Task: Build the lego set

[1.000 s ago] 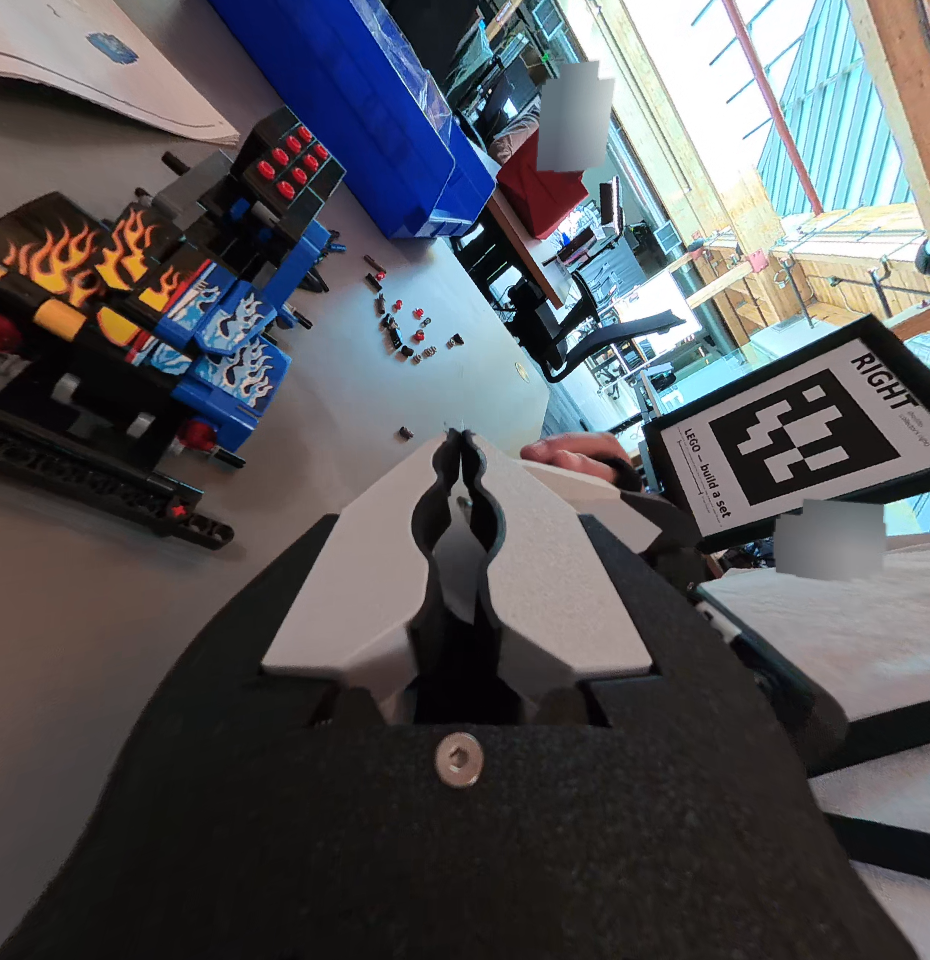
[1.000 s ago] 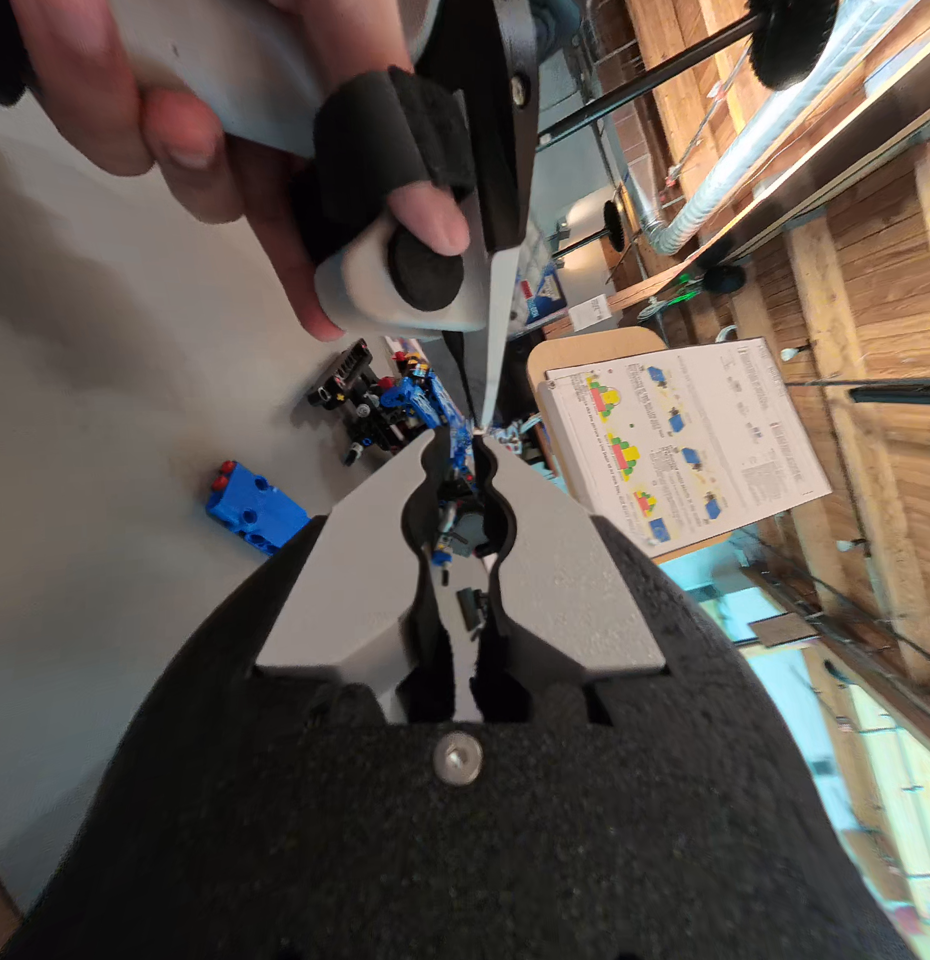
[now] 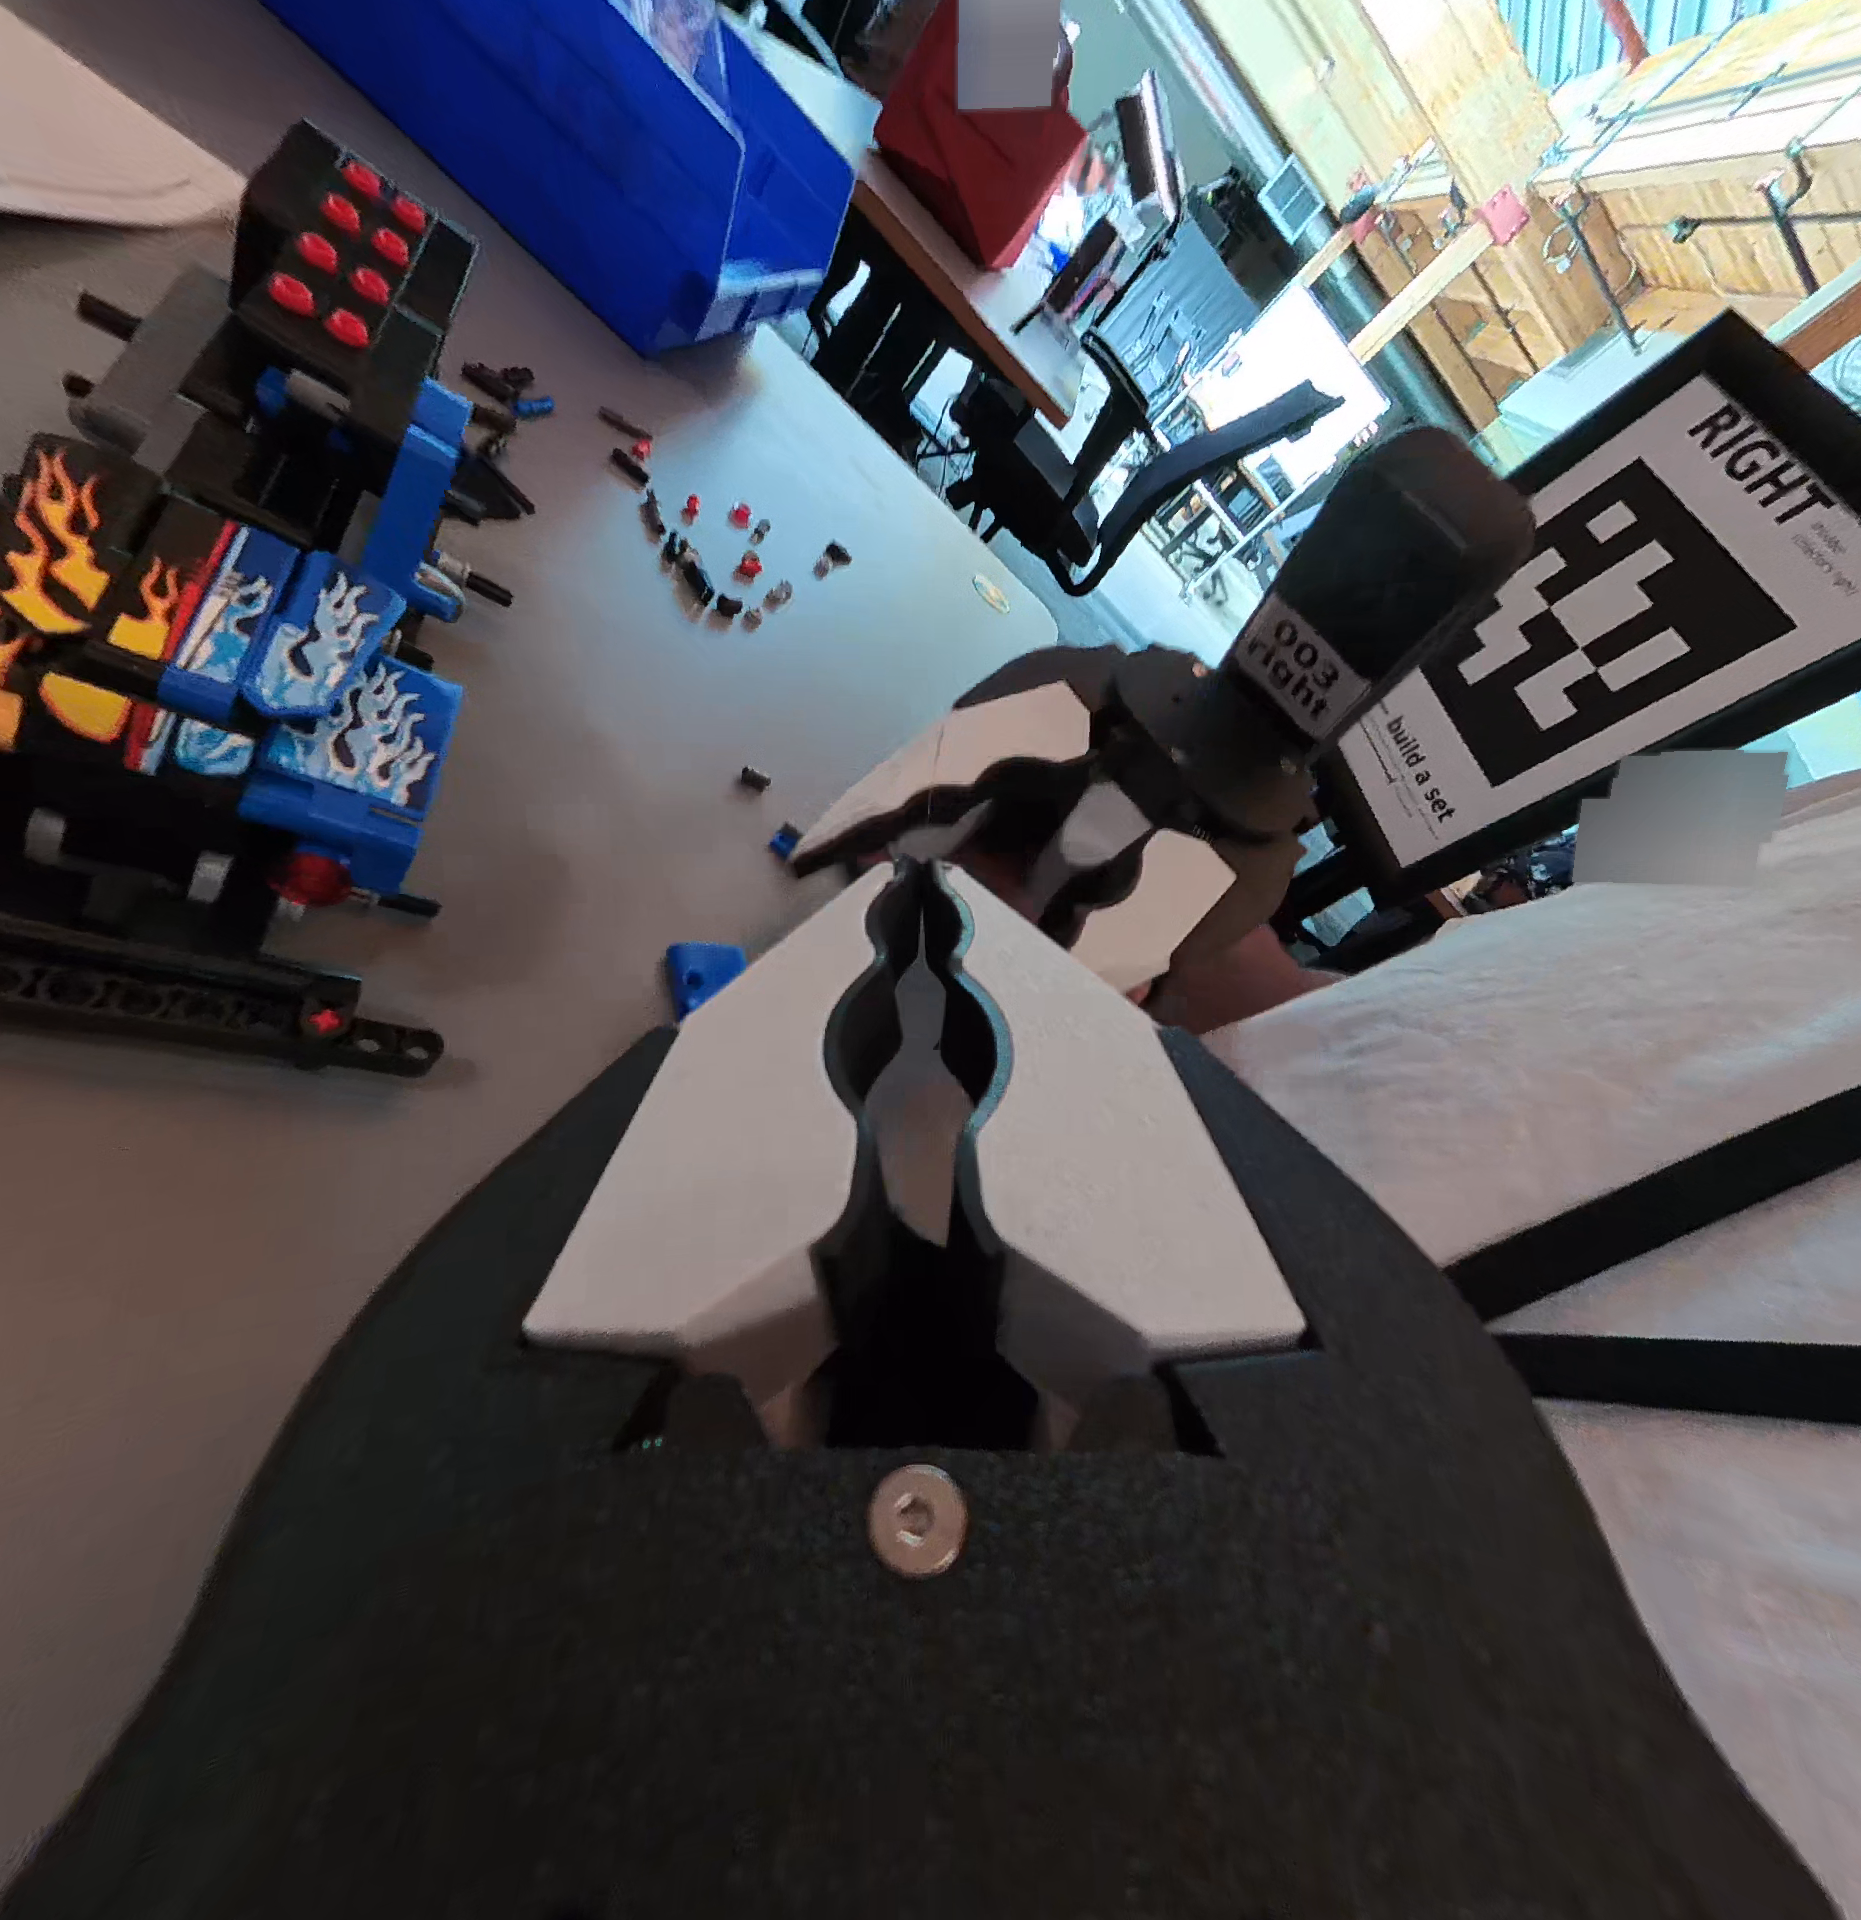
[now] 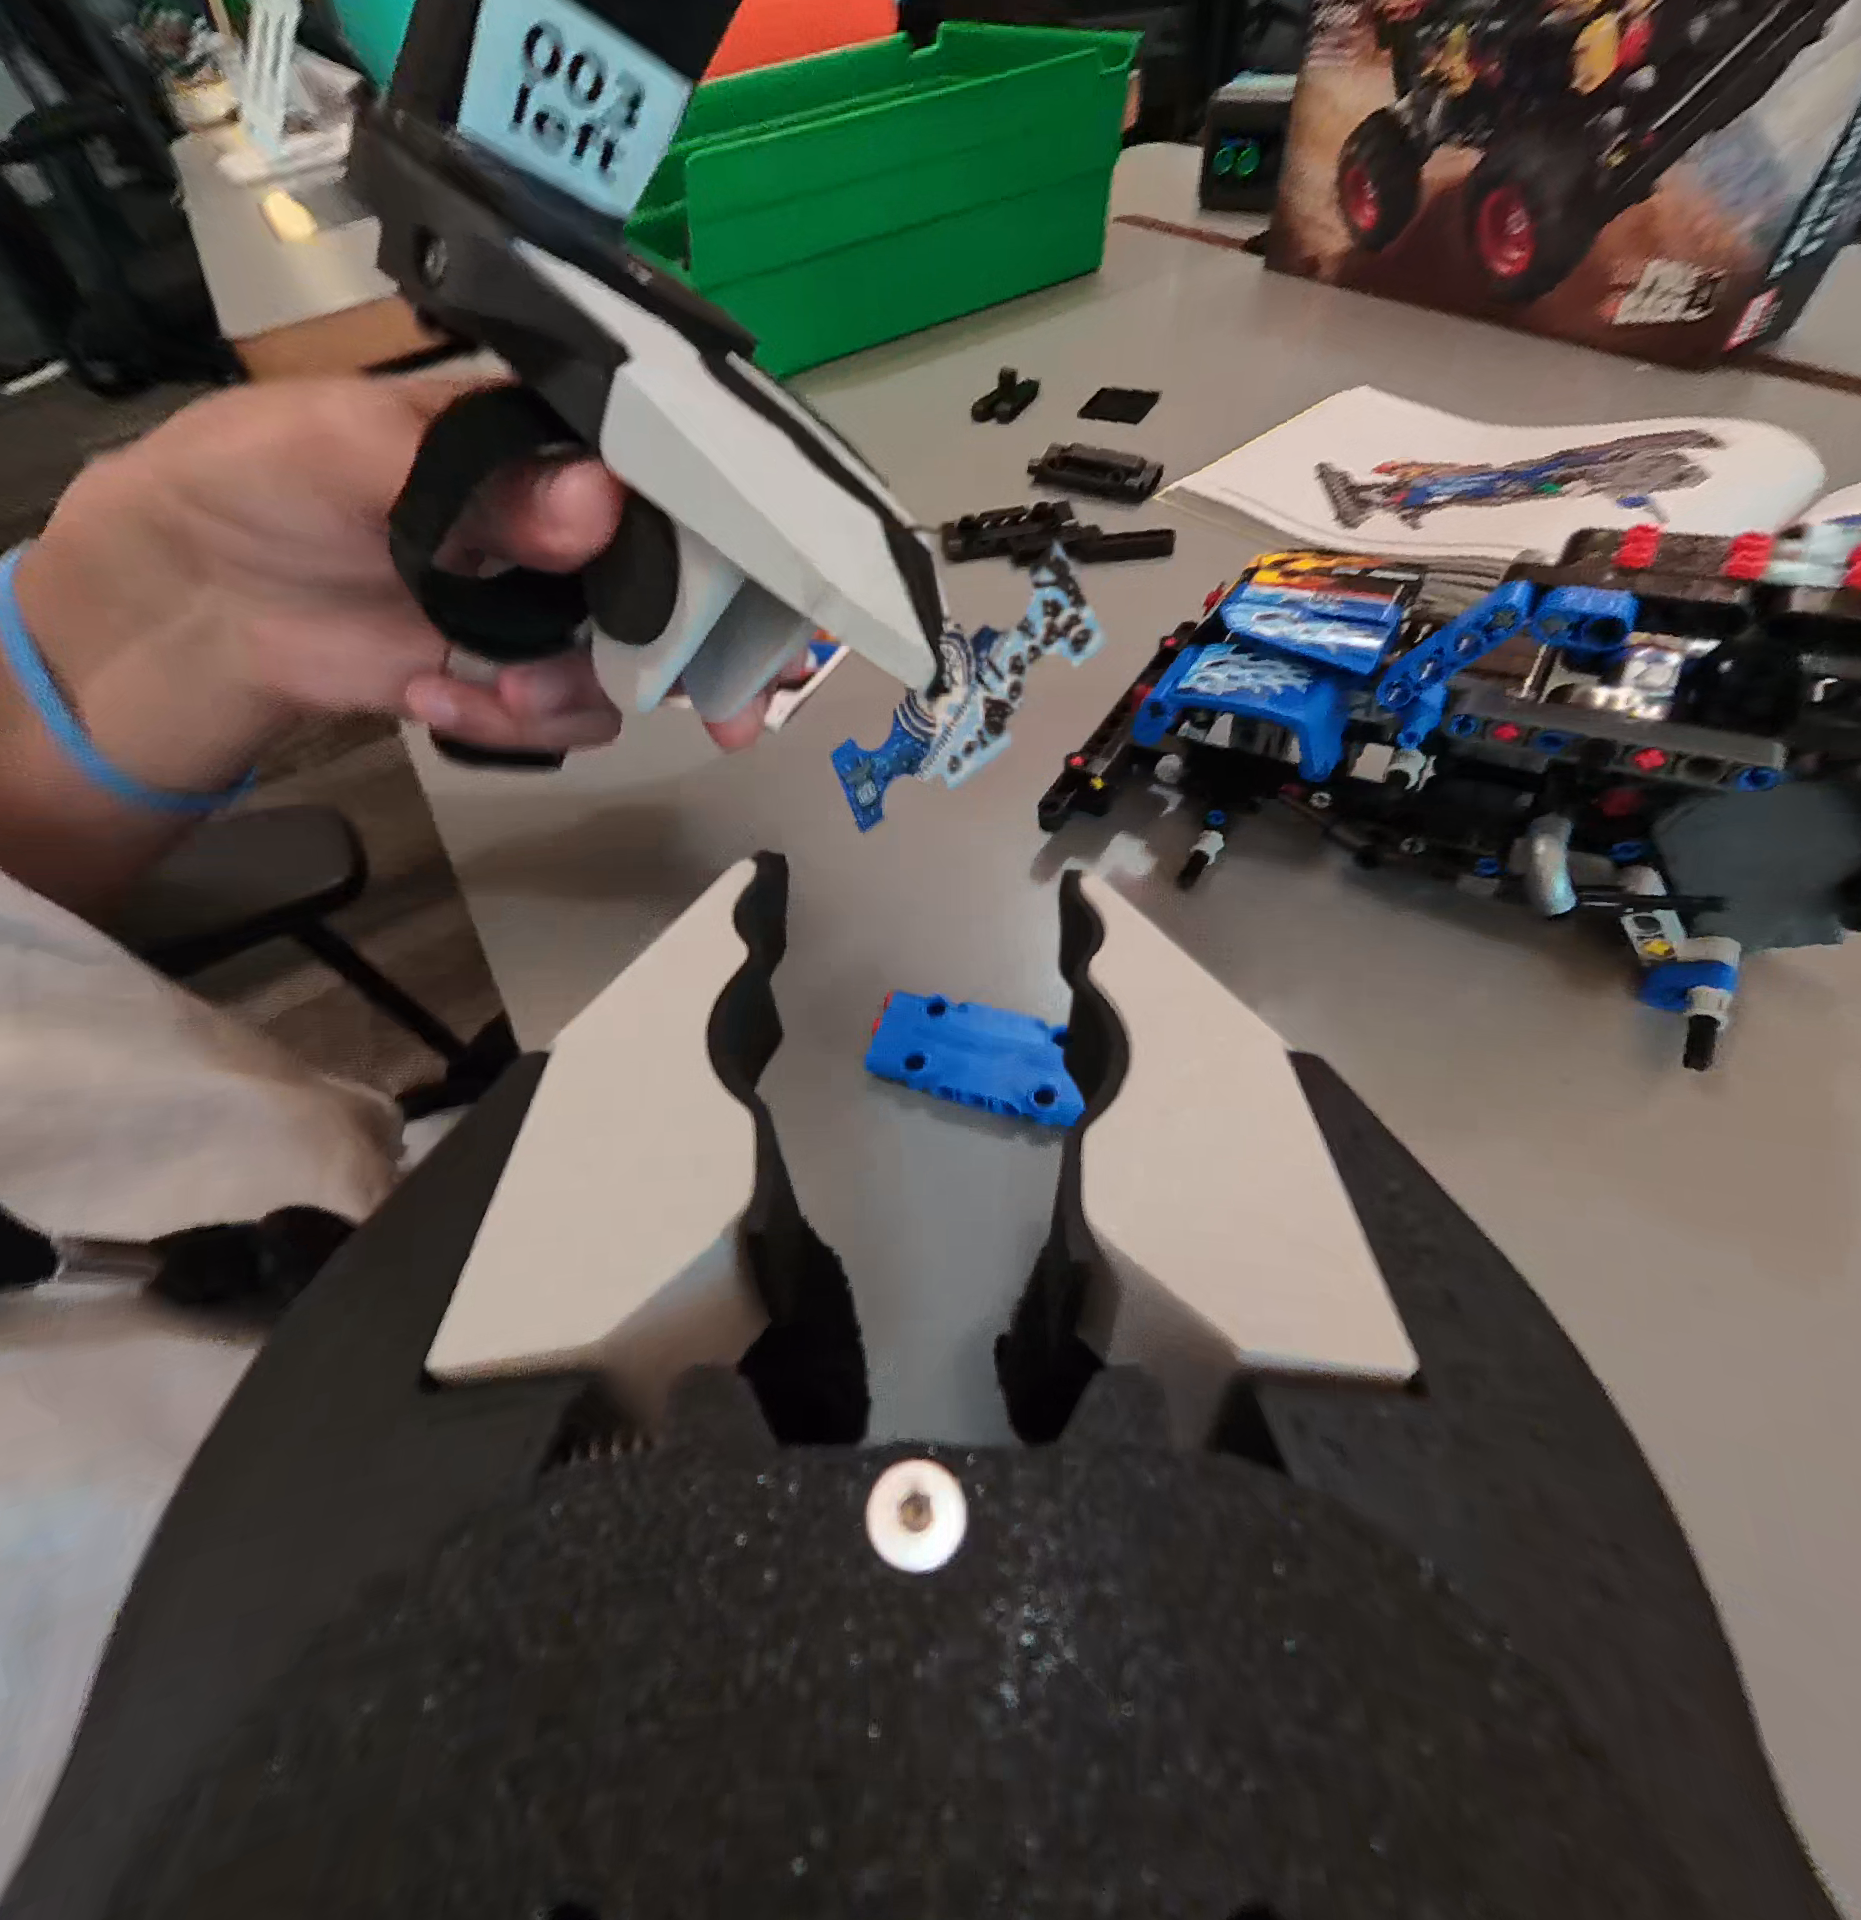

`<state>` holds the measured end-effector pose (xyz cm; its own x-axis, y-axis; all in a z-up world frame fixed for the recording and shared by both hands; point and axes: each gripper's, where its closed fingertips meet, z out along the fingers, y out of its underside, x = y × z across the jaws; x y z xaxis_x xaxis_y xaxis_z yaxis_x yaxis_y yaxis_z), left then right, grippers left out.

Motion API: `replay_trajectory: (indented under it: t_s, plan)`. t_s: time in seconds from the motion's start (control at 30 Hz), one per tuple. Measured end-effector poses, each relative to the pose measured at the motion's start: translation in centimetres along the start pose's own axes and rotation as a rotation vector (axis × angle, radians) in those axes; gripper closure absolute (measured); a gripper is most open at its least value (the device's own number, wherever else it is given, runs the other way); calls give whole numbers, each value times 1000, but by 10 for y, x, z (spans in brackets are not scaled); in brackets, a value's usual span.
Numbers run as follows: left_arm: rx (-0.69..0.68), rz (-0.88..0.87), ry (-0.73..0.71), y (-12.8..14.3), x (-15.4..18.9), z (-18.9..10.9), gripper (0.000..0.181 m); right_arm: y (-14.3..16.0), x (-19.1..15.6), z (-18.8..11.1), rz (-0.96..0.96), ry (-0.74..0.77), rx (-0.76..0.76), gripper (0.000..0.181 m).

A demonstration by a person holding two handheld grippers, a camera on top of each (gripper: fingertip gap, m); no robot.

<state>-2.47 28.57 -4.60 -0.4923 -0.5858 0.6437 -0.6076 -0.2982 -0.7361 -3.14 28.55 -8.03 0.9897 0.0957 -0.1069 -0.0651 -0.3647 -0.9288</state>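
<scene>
The half-built black and blue lego truck with flame-printed panels [image 4: 1508, 707] lies on the grey tabletop [image 4: 1425, 1195], toward its far side, before the open white instruction booklet [image 4: 1508, 468]. Its body panels and frame look assembled, but no wheels are fitted, so I judge the build well along yet far from finished. Loose parts still wait: several black beams [image 4: 1051, 530] near the green plastic bin [image 4: 884, 177], and a small blue pin-holed lego block [image 4: 973, 1055] alone on the tabletop.

The left hand-held gripper [image 4: 931, 681] is pinched tight on a thin blue and white printed sticker sheet [image 4: 967, 691], held above the tabletop. The right hand-held gripper [image 4: 921, 883] is spread wide and empty, hovering over the blue block, which seems its likely next pick.
</scene>
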Motion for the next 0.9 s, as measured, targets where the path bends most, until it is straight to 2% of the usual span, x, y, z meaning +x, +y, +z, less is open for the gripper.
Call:
replay_trajectory:
  t_s: [0.03,0.1,0.2,0.3,0.47,0.6,0.67,0.8,0.9]
  plan:
    - [-38,-19,-13,4,-5,-3,181,4,4,-4,-8,-3,-27,129]
    - [-116,-63,-30,12,-14,-8,181,15,9,-14,-31,-43,-97,132]
    - [-197,-181,27,22,-18,-10,181,35,18,-27,-59,-67,-208,131]
    - [-259,-276,58,31,-22,-6,181,39,15,-32,-121,-60,-198,122]
    - [-310,-343,61,42,-25,6,181,58,22,-12,-171,136,-295,106]
    - [-305,-384,65,43,-29,10,181,52,11,2,-55,199,-265,106]
    - [-313,-406,67,44,-32,9,181,55,16,3,-64,246,-288,106]
    - [-366,-441,75,47,-35,6,181,61,10,14,-27,197,-348,106]
    - [-425,-432,68,53,-32,5,181,62,5,17,-70,151,-360,123]
